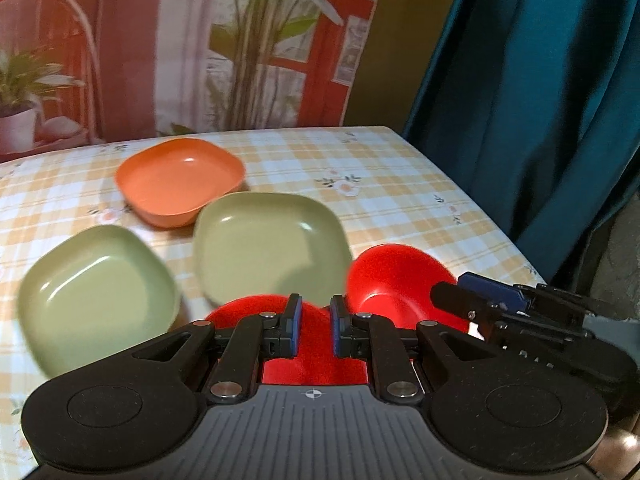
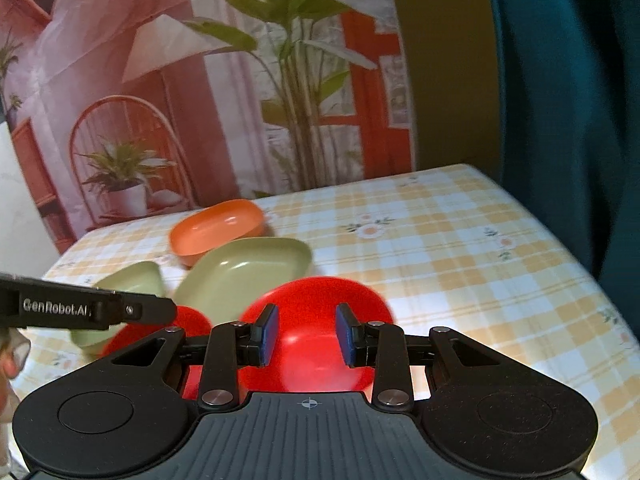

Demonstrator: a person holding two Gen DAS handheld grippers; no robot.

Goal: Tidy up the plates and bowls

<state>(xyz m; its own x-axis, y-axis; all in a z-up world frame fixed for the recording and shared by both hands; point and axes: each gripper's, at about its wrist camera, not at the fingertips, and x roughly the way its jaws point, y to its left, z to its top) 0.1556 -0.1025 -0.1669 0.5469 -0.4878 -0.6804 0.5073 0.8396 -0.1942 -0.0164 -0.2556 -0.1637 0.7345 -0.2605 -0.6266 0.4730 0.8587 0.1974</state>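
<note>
Bowls sit grouped on the checked desk (image 1: 400, 184): orange bowl (image 1: 180, 180) at 11 o'clock, two green dishes (image 1: 268, 240) nearer. Left gripper (image 1: 314, 330), jaws apart, hangs over one red bowl (image 1: 308, 344); right gripper (image 2: 306, 334), jaws apart, over another red bowl (image 2: 316, 300).

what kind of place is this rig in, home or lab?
Likely a home dining spot, staged: a table under a yellow checked floral tablecloth, a printed backdrop of plants and a chair behind it, a teal curtain at the side. Plastic bowls, such as the orange bowl, sit on the cloth.
</note>
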